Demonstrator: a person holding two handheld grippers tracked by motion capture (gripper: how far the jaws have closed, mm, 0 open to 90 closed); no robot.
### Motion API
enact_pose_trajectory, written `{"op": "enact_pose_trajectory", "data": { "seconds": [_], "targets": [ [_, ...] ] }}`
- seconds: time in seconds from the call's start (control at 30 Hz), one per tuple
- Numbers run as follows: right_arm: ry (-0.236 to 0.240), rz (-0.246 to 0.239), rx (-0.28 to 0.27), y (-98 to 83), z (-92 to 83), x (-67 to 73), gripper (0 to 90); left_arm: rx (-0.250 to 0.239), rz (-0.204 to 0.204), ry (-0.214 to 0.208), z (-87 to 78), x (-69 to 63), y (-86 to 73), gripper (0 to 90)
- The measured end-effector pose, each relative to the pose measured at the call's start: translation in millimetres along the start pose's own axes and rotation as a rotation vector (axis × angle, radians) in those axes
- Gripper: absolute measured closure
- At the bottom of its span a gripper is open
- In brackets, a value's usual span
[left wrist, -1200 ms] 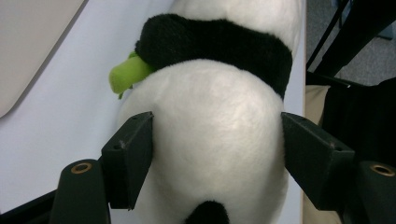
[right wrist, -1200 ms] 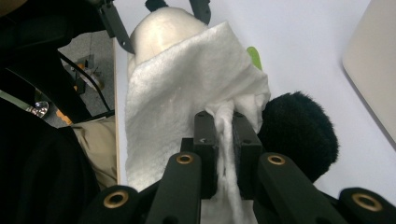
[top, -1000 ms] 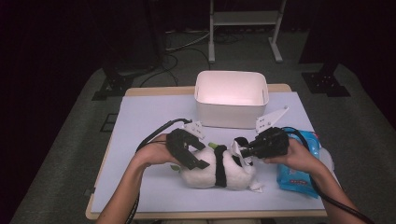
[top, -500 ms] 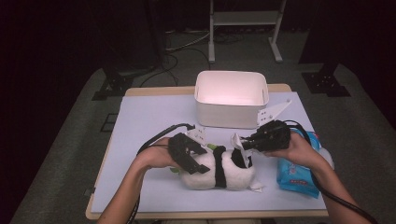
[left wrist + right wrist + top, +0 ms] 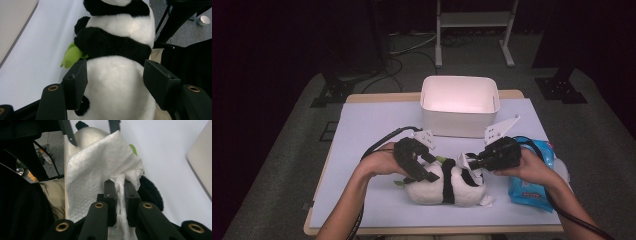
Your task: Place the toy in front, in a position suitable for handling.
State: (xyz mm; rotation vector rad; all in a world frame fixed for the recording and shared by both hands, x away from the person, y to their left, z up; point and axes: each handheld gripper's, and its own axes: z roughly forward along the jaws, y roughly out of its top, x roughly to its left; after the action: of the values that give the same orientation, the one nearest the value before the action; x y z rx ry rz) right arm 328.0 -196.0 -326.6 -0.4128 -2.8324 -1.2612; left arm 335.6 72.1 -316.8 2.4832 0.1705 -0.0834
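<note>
Panda (image 5: 447,187) lay on its side on the table (image 5: 372,125), in front of the white bin (image 5: 459,102) | left gripper (image 5: 115,85) squeezed panda's white belly | right gripper (image 5: 121,192) pinched a white wipe (image 5: 95,175) against panda | wipe pack (image 5: 532,175) lay beside the right hand.

Panda's (image 5: 117,82) head cut off at top edge of left gripper view; wipe (image 5: 95,175) hides most of it in right gripper view; pack (image 5: 532,180) label too small.
</note>
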Motion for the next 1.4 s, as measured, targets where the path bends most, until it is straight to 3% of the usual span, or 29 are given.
{"op": "enact_pose_trajectory", "data": {
  "seconds": [0.17, 0.33, 0.57, 1.0, 1.1, 1.23, 1.4],
  "targets": [
    [0.0, -0.012, -0.01, -4.1, -1.1, 5.3, 82.8, -0.003, 0.006, -0.022, 1.5, 6.7, 3.8, 41.4],
    [0.013, -0.014, -0.021, -6.6, -1.3, 7.7, 82.8, -0.009, -0.013, -0.014, 0.5, 15.1, 6.6, 48.4],
    [0.023, -0.025, -0.025, -7.9, -1.2, 10.6, 82.8, 0.016, -0.026, -0.008, 4.6, 25.9, 7.9, 58.4],
    [0.037, -0.037, -0.021, -9.5, -1.4, 15.2, 82.5, 0.067, -0.027, 0.0, 23.4, 34.4, 12.9, 66.0],
    [0.037, -0.035, -0.027, -9.8, -1.4, 14.8, 82.3, 0.069, -0.027, 0.009, 26.1, 34.0, 11.7, 76.1],
    [0.012, -0.041, -0.036, -9.8, -2.6, 14.8, 82.6, 0.057, -0.037, 0.04, 25.0, 34.3, 12.0, 77.5],
    [0.021, -0.043, -0.033, -7.0, -4.5, 16.8, 82.7, 0.036, -0.027, 0.061, 20.7, 32.2, 16.0, 77.6]
  ]
}}
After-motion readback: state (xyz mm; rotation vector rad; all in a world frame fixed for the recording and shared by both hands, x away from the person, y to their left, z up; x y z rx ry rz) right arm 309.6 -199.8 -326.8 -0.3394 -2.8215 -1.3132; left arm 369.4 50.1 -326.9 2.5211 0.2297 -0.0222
